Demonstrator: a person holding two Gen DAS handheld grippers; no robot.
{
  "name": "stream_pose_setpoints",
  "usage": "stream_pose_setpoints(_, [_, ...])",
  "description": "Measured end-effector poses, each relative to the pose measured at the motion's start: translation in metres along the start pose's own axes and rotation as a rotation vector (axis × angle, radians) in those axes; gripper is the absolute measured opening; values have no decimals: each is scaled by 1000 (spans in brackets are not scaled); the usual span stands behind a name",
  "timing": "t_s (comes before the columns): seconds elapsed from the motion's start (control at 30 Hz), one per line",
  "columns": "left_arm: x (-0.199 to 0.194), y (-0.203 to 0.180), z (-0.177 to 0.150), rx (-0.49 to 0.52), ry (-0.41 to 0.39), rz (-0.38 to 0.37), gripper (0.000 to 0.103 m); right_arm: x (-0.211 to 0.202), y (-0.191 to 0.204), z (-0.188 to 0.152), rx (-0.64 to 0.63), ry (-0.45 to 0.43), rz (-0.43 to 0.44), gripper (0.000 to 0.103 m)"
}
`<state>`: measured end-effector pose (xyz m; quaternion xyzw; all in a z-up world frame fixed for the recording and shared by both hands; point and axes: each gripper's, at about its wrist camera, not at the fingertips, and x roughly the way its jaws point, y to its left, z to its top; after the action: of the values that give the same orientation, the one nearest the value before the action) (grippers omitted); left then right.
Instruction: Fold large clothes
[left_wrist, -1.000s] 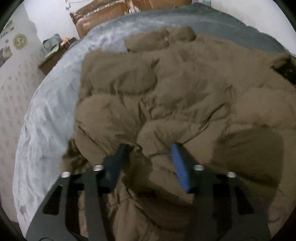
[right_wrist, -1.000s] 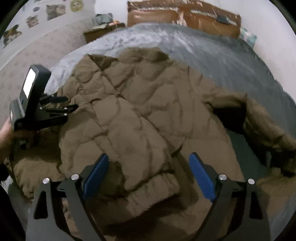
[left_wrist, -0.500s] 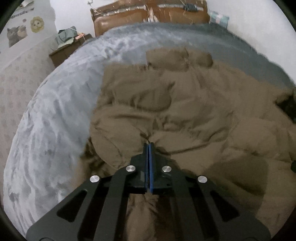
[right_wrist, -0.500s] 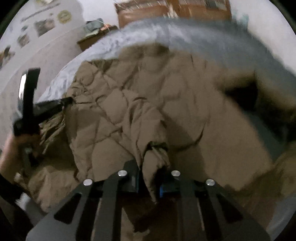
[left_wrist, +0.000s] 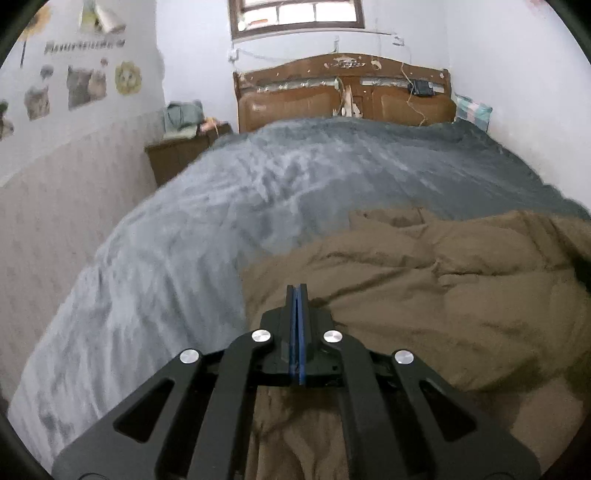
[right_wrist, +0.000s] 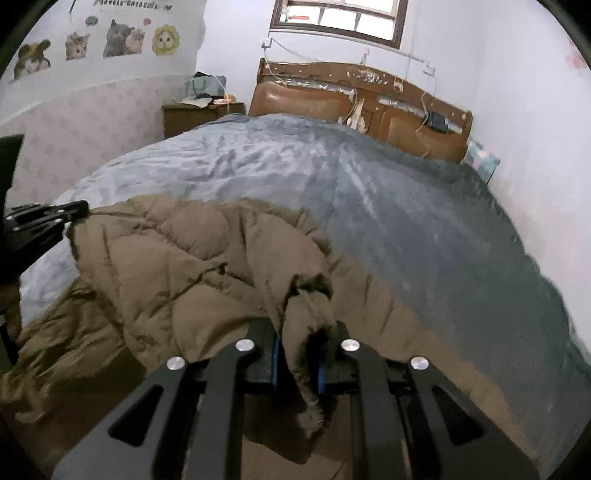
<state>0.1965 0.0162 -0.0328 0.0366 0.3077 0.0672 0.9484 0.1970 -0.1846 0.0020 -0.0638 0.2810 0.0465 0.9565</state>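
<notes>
The big brown puffy coat (right_wrist: 192, 266) lies on the bed with the soft grey blanket (right_wrist: 369, 192), near its foot end. It looks bunched up and not folded yet. The right gripper (right_wrist: 297, 363) has its fingers pressed on a thick cuff of the coat. The left gripper (left_wrist: 297, 332) has its fingers shut tight together at the coat's edge; I cannot tell if thin cloth is caught between them. I think the folding has only just started, and most of it is left.

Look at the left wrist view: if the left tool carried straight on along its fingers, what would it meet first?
Most likely the brown coat, which lies just past the left tool and below its tips. Beyond it comes the grey blanket. Depth is hard to judge here.
</notes>
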Motion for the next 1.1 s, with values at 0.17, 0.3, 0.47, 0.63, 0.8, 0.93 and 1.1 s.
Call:
stream_pose_setpoints(0.17, [60, -21, 9, -10, 72, -26, 0, 72, -17, 29, -41, 65, -55, 14])
stream_pose_setpoints(0.3, [113, -34, -15, -74, 203, -87, 32, 139, -31, 24, -45, 164, -86, 15])
stream_pose_setpoints(0.47, [142, -47, -50, 28, 219, 13, 49, 190, -38, -6, -29, 299, -80, 51])
stream_pose_setpoints(0.63, [156, -23, -50, 33, 261, 172, 58, 195, -54, -25, 29, 354, -68, 77])
stream_pose_setpoints(0.8, [159, -15, -45, 116, 270, 266, 66, 180, -60, -33, 12, 390, -71, 78])
stream_pose_setpoints(0.93, [130, 10, -35, -9, 236, 213, 64, 138, -61, -33, 46, 333, -32, 78])
stream_pose_setpoints(1.1, [31, 30, -27, -128, 76, 78, 82, 43, -71, -35, 130, 169, 21, 88])
